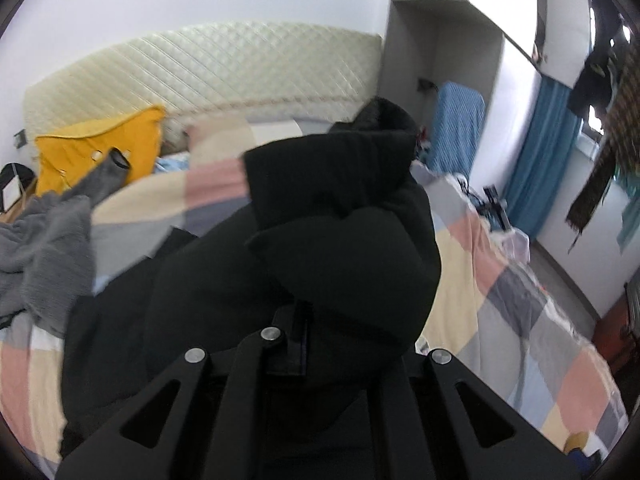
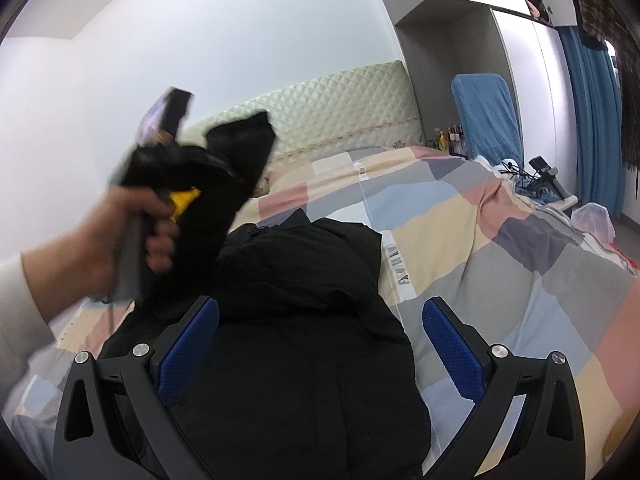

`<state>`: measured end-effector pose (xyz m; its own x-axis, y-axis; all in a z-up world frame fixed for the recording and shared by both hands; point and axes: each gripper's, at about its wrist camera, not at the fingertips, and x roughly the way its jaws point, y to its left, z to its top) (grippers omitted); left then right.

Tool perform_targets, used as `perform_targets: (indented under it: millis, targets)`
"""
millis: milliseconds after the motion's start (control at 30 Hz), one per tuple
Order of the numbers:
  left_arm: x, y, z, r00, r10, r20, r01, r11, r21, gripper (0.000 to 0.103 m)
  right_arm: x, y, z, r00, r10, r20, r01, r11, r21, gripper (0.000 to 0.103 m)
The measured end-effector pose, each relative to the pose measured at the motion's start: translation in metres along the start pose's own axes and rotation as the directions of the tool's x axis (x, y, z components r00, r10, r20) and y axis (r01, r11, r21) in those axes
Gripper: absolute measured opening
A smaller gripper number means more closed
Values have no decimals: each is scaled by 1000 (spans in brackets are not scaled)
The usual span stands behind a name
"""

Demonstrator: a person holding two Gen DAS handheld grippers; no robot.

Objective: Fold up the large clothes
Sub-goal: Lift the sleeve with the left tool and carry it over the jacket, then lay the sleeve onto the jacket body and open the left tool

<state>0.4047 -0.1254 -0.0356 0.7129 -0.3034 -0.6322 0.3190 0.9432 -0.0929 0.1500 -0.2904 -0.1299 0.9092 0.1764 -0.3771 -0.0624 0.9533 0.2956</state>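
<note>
A black padded jacket (image 2: pixel 304 320) lies on the bed's patchwork quilt (image 2: pixel 460 232). In the left wrist view a thick part of the jacket (image 1: pixel 336 216) fills the middle and hides my left gripper's (image 1: pixel 320 344) fingertips; it is shut on this cloth and holds it raised. In the right wrist view the left gripper (image 2: pixel 168 168), held by a hand, lifts a black sleeve end (image 2: pixel 244 148) above the bed. My right gripper (image 2: pixel 320 344) is open, its blue pads (image 2: pixel 452 348) on either side of the jacket's body, holding nothing.
A grey garment (image 1: pixel 44 252) and a yellow cloth (image 1: pixel 104 144) lie at the bed's left. A quilted headboard (image 1: pixel 224 68) stands behind. A blue-covered chair (image 2: pixel 488 116), cables and a device (image 2: pixel 540 172) and blue curtains (image 2: pixel 592 120) are to the right.
</note>
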Motion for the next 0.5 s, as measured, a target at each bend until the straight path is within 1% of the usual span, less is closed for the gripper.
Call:
perform_targets:
  millis: [67, 233, 367, 433, 500]
  targets:
    - [20, -15, -12, 999, -12, -33, 13, 1000, 28, 7, 1, -2, 0, 1000, 2, -3, -2, 1000, 9, 103]
    - [64, -46, -39, 996, 20, -82, -10, 993, 122, 12, 6, -6, -1, 1000, 1, -12, 0, 1000, 25, 103]
    - [90, -57, -66, 991, 37, -130, -12, 982, 186, 14, 11, -11, -1, 1000, -4, -25, 5, 999, 40, 103]
    - [99, -58, -72, 989, 40, -143, -12, 981, 195, 15, 14, -14, -2, 999, -4, -33, 5, 999, 52, 103]
    - [108, -53, -73, 984, 32, -173, -3, 986, 167, 15, 17, -16, -2, 999, -7, -36, 9, 998, 56, 103]
